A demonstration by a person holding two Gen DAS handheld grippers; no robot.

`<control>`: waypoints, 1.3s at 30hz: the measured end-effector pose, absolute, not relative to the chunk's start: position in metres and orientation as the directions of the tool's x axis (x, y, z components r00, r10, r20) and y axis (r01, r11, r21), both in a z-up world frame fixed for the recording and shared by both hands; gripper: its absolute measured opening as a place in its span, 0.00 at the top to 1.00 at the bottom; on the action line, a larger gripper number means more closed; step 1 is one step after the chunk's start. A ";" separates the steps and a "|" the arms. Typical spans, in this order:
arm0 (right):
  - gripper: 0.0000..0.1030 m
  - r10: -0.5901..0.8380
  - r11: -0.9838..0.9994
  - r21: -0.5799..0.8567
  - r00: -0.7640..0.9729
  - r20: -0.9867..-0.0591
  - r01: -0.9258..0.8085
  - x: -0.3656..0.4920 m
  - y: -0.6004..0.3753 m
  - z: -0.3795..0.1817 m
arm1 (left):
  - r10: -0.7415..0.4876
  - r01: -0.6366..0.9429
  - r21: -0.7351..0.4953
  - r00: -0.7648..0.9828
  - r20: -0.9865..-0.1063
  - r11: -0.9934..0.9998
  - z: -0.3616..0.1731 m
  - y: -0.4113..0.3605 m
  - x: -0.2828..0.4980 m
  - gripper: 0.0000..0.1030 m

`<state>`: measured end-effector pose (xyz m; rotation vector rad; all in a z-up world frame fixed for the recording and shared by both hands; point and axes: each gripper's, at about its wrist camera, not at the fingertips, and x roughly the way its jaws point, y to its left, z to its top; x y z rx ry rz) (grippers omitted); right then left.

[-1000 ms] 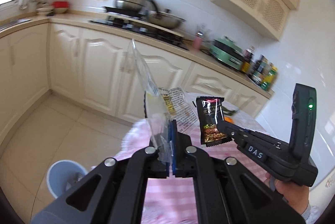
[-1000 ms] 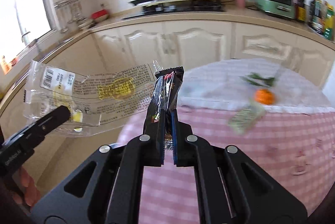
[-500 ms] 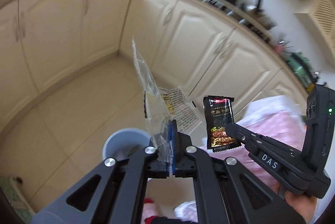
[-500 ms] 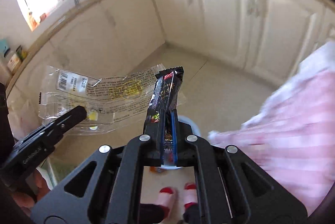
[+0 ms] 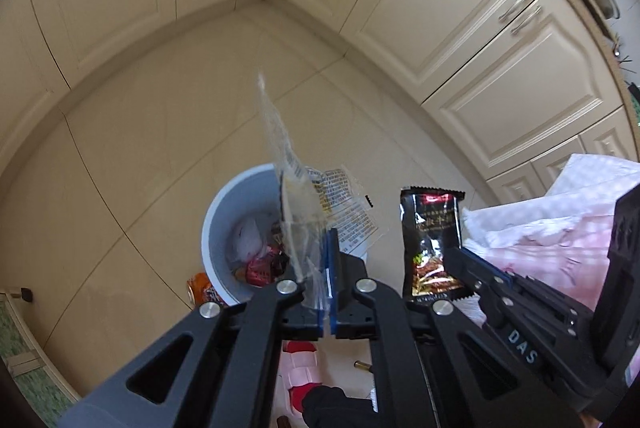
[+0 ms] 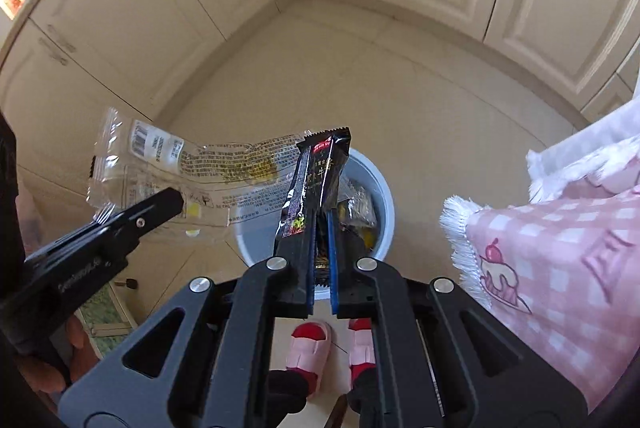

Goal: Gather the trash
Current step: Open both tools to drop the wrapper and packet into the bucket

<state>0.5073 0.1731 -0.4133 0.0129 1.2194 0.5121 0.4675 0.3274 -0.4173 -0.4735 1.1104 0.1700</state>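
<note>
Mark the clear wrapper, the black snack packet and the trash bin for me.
clear wrapper (image 6: pixel 160 163), right wrist view, printed middle panel.
black snack packet (image 5: pixel 434 228), left wrist view, front face.
trash bin (image 5: pixel 212 228), left wrist view, left rim.

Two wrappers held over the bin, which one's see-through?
The clear plastic wrapper with a barcode label, clamped in the left gripper. The right gripper holds an opaque black snack packet.

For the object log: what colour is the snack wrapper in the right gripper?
Black snack wrapper, red and gold print, pinched in the right gripper; clearest in the left wrist view.
</note>
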 end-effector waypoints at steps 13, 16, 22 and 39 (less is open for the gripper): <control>0.95 0.380 0.887 0.293 0.204 -0.902 -0.356 0.508 0.185 -0.438 | -0.057 -0.419 -0.233 0.392 -0.918 0.878 -0.436 0.331 0.468 0.48; 0.95 0.386 0.884 0.298 0.204 -0.900 -0.361 0.508 0.187 -0.438 | -0.062 -0.435 -0.243 0.390 -0.919 0.867 -0.436 0.335 0.465 0.48; 0.94 0.390 0.877 0.292 0.211 -0.896 -0.383 0.504 0.194 -0.433 | -0.052 -0.447 -0.245 0.402 -0.914 0.860 -0.425 0.339 0.454 0.48; 0.93 0.428 0.866 0.278 0.328 -0.842 -0.417 0.481 0.190 -0.343 | -0.028 -0.408 -0.278 0.521 -0.853 0.870 -0.337 0.330 0.422 0.48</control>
